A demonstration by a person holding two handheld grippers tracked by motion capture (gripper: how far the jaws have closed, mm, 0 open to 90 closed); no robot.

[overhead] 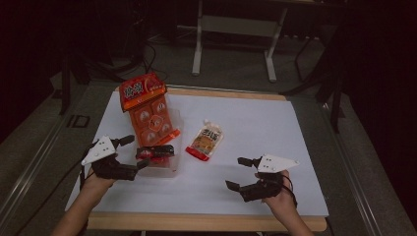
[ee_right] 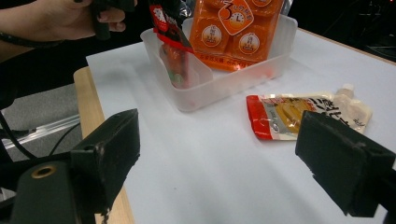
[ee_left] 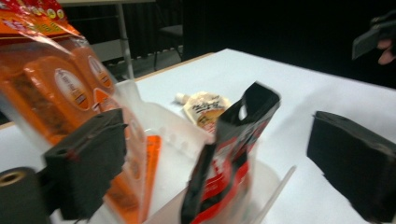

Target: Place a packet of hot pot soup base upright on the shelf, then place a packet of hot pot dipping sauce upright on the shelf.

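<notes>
Apparently two of three packs binned; both grippers' jaws wide, holding nothing.
Spouted pouch (overhead: 205, 139) lies ahead of right gripper (overhead: 244, 173), outside bin (ee_right: 219, 81); black-red pack (ee_left: 229, 154) stands between left gripper (overhead: 134, 152) jaws.

The white counter (overhead: 246, 128) is lit brightly from above, while the room around it is left almost black. Soft, short shadows are seen under the claws. In the left gripper view, the black-and-red packet (ee_left: 229, 154) and the orange pack (ee_left: 60, 88) are smeared by motion blur.
</notes>
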